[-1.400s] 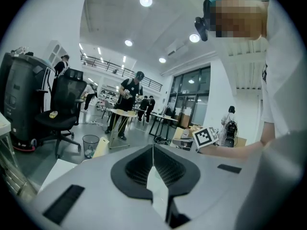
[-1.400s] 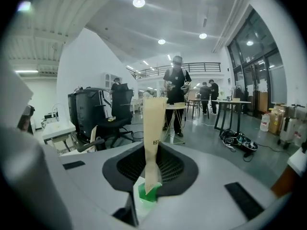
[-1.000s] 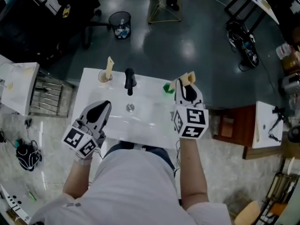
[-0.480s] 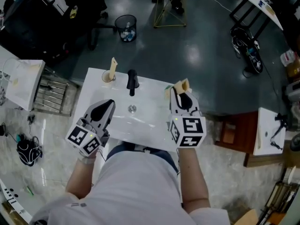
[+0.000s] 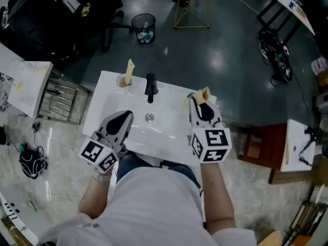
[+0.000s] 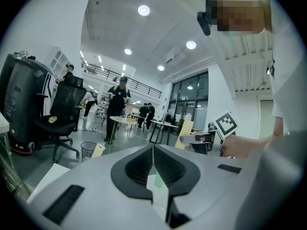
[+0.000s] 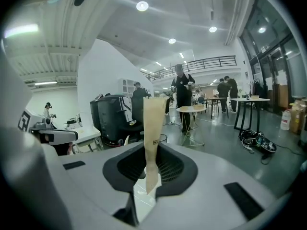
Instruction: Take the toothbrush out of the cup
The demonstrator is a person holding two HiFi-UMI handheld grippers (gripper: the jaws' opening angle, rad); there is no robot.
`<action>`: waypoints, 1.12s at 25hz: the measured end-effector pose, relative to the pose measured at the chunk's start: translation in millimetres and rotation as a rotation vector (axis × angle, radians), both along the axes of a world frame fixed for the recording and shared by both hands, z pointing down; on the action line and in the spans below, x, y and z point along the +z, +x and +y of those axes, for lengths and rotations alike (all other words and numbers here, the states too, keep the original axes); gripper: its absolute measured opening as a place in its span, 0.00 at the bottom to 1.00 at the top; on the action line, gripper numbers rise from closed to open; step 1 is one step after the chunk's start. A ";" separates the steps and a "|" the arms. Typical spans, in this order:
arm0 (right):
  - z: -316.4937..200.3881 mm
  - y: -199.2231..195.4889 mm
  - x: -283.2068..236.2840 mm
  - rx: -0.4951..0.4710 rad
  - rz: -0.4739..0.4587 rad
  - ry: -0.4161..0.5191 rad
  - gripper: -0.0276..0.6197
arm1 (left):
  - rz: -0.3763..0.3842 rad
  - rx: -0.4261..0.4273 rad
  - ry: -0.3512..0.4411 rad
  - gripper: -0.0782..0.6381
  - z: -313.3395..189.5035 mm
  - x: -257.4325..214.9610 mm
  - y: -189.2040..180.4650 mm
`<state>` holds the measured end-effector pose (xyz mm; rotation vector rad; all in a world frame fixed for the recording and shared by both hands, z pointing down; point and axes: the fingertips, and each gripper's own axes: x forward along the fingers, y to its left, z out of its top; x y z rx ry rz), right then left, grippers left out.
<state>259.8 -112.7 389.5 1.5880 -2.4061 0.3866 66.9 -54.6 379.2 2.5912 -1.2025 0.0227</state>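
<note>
**Toothbrush is in my right claw, out of the cup**

My right claw (image 5: 203, 102) is closed on the toothbrush (image 7: 154, 128), a flat tan strip that stands upright between the pads. Its lower end hangs free below the jaws, with only the white washbasin (image 5: 110, 94) under it, so I judge that the pulling-out is done. The claw is over the far right corner of the washbasin. Just beside it a small green thing (image 5: 190, 94) shows; it may be a cup, but I cannot tell.

My left claw (image 5: 123, 121) is fully closed with nothing between the jaws, and it hovers over the near left part of the washbasin.

At the far left corner, left of the tap (image 5: 150, 86), a cup (image 5: 122, 81) holds a second tan piece (image 5: 130, 67) of the same look. If that one also counts, it is left to do. Otherwise I think only putting the toothbrush down remains.
</note>
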 end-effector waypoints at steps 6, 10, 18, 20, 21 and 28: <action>-8.5 -49.9 7.6 0.047 -0.039 -0.036 0.13 | 0.021 0.004 -0.002 0.14 -11.0 4.9 -65.6; -13.7 -106.1 8.7 0.071 -0.025 -0.038 0.13 | 0.023 0.025 -0.011 0.14 -21.9 11.1 -125.2; -31.0 -218.6 23.4 0.140 -0.012 -0.065 0.13 | 0.017 0.103 -0.038 0.14 -56.9 27.8 -241.1; -34.0 -242.6 23.2 0.154 -0.020 -0.069 0.13 | 0.018 0.125 -0.047 0.14 -64.6 29.7 -263.3; -35.1 -253.3 22.2 0.161 -0.025 -0.070 0.13 | 0.018 0.138 -0.052 0.14 -68.1 30.2 -272.1; -38.9 -304.6 16.2 0.197 -0.044 -0.077 0.13 | 0.005 0.226 -0.072 0.14 -86.2 32.3 -302.0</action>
